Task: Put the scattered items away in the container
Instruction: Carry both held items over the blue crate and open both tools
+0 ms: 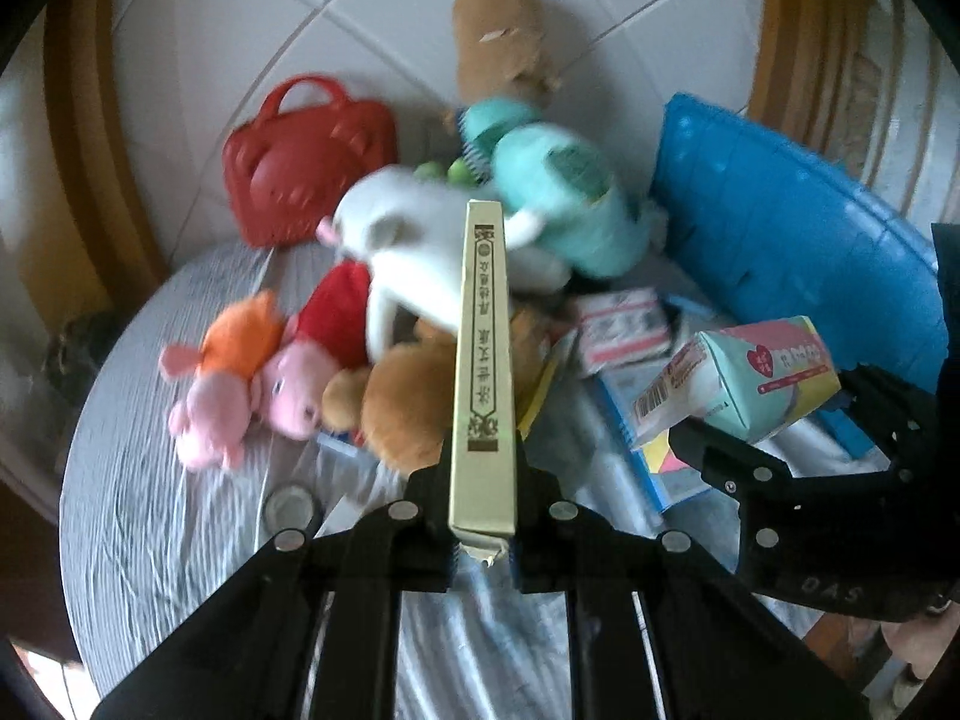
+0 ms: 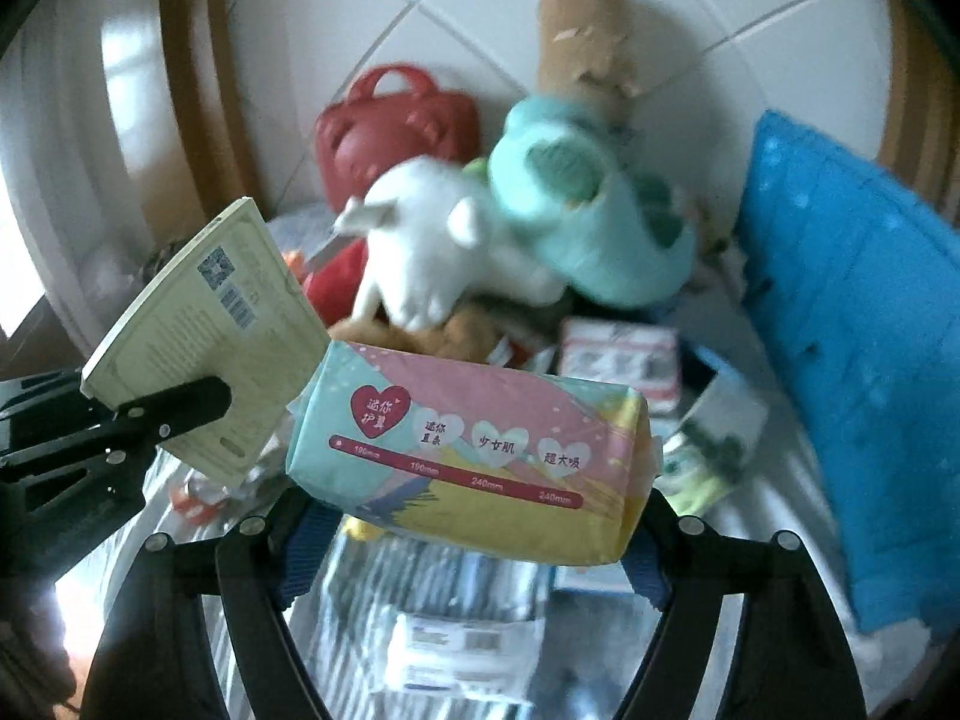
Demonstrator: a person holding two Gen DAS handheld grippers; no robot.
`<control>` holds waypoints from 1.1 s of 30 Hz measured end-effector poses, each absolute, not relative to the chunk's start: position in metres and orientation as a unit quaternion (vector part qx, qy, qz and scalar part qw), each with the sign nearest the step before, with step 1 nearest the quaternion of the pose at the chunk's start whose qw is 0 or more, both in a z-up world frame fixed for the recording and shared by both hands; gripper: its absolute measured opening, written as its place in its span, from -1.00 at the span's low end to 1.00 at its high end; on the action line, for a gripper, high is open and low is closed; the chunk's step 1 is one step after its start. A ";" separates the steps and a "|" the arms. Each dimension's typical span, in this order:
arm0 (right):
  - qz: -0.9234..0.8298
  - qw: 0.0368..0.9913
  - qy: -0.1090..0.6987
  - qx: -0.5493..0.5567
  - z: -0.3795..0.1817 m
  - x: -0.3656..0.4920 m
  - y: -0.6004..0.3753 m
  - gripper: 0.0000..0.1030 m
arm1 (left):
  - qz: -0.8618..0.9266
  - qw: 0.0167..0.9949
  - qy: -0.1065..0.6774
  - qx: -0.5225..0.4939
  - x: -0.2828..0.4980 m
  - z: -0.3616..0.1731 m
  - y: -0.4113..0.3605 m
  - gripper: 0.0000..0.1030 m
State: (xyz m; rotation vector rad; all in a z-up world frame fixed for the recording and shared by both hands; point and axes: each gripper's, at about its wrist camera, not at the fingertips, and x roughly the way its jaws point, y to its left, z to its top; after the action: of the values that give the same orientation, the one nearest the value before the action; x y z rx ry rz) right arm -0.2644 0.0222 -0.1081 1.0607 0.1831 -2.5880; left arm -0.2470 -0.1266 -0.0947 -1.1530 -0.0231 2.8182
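Observation:
My left gripper (image 1: 483, 546) is shut on a thin cream book (image 1: 483, 360), which I see spine-on, lifted above the pile. From the right wrist view, the same book (image 2: 204, 336) shows its back cover, and a black finger (image 2: 180, 408) of the left gripper lies across it. My right gripper (image 2: 474, 540) is shut on a pastel packet of pads (image 2: 474, 456), held crosswise between both pads. That packet (image 1: 738, 378) also hangs at the right of the left wrist view. A blue plastic container (image 1: 798, 228) (image 2: 852, 330) stands tilted at the right.
Plush toys lie heaped on a grey striped cloth (image 1: 150, 480): a white one (image 1: 420, 240), a teal one (image 1: 564, 198), a pink pig (image 1: 288, 378) and a brown bear (image 1: 408, 402). Behind are a red handled bag (image 1: 306, 162) and a tan plush roll (image 1: 504, 36). Small packets (image 2: 618, 354) lie below.

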 end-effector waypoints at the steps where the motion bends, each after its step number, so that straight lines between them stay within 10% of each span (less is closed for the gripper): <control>1: -0.913 0.166 0.063 0.367 -0.101 -0.265 0.028 0.55 | 0.927 0.053 -0.006 -0.372 -0.249 -0.088 -0.120 -0.77; 17: -0.978 0.012 0.024 0.206 0.058 -0.287 0.316 0.56 | 0.953 0.159 0.022 -0.256 -0.328 0.029 0.137 -0.77; 29: -0.966 -0.068 -0.004 0.250 0.040 -0.320 0.487 0.57 | 0.920 0.225 0.054 -0.317 -0.385 0.025 0.342 -0.77; 31: -0.965 -0.070 -0.006 0.254 0.035 -0.321 0.499 0.64 | 0.913 0.228 0.060 -0.332 -0.390 0.018 0.356 -0.60; 33: -0.964 -0.074 -0.008 0.254 0.031 -0.319 0.507 0.87 | 0.912 0.221 0.064 -0.339 -0.393 0.012 0.362 0.19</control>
State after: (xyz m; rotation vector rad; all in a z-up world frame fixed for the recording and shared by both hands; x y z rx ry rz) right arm -0.3189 0.5070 0.0309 0.8378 -0.0264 -3.1808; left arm -0.3926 0.3622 0.0119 -0.9370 0.1778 2.5220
